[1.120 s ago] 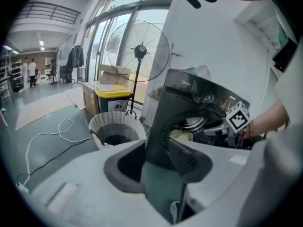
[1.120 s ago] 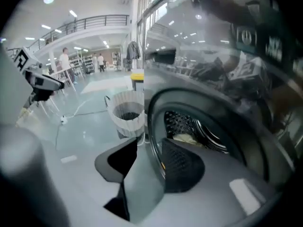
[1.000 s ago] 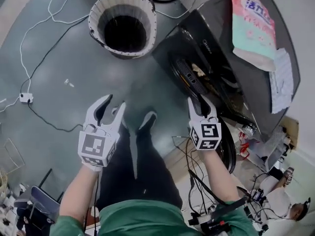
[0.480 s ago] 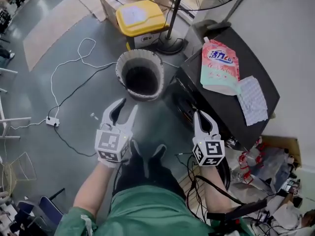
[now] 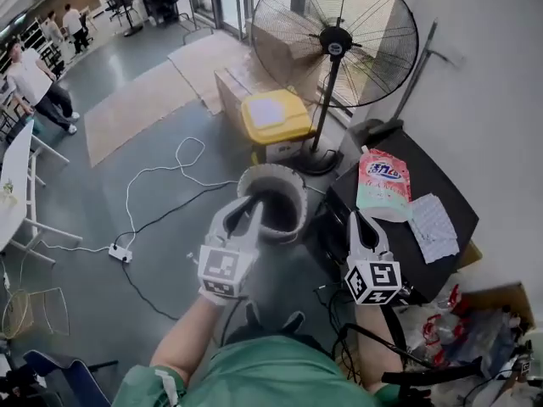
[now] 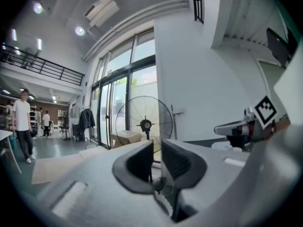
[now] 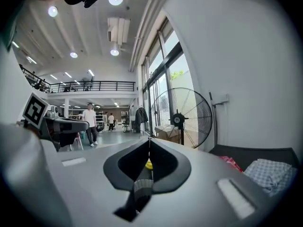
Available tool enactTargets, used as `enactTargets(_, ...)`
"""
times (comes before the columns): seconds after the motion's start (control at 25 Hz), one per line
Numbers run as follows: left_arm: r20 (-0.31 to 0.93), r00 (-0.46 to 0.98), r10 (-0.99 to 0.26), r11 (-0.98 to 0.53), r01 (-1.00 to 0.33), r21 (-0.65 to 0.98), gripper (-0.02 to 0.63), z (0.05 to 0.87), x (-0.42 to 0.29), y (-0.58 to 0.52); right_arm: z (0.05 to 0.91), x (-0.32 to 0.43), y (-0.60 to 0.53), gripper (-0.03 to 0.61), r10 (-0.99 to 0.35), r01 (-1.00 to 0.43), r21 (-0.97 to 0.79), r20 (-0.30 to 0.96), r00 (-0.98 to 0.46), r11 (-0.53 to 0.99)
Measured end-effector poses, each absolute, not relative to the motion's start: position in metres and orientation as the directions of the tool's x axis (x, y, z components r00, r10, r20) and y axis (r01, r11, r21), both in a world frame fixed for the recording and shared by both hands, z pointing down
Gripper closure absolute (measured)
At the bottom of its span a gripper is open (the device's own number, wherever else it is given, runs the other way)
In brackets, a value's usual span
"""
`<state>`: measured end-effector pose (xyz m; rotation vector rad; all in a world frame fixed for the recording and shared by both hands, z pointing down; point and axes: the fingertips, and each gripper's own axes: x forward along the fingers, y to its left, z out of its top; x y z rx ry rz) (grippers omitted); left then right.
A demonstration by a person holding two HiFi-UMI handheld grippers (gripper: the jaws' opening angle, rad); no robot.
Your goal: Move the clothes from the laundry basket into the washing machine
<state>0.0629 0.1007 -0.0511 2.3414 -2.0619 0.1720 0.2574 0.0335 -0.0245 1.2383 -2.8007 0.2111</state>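
Note:
The round white laundry basket (image 5: 295,190) stands on the floor, dark inside, with no clothes showing in it. To its right is the black washing machine (image 5: 405,248); its door is hidden from here. My left gripper (image 5: 247,204) is held level, over the basket's left rim in the head view. Its jaws have closed and it is shut on nothing (image 6: 157,148). My right gripper (image 5: 360,220) hangs level in front of the machine, shut and empty (image 7: 150,143).
A pink detergent pouch (image 5: 382,185) and a checked cloth (image 5: 433,227) lie on the machine. A standing fan (image 5: 335,41) and a yellow-lidded box (image 5: 276,121) are behind the basket. A white cable and power strip (image 5: 120,253) cross the floor. People (image 5: 34,79) stand far left.
Both grippers have risen and levelled out, and the head view has lifted from the floor to the room. The left jaws, open before, are closed now.

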Motion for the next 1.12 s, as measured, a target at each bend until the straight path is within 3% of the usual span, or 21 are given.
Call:
enactTargets(0.48,-0.047,0.082,-0.996,-0.078,-0.994,-0.075,0.571,-0.120,0.024,0.128,-0.096,0.206,0.059,0.578,-0.711,-0.711,-0.035,-0.005,-0.703,0.702)
enactTargets(1.12,-0.082,0.072,-0.994,-0.067,-0.996,-0.060,0.569,-0.133,-0.024,0.141,-0.115,0.155,0.076,0.578,-0.698,-0.698,0.030,-0.023,-0.716,0.715)
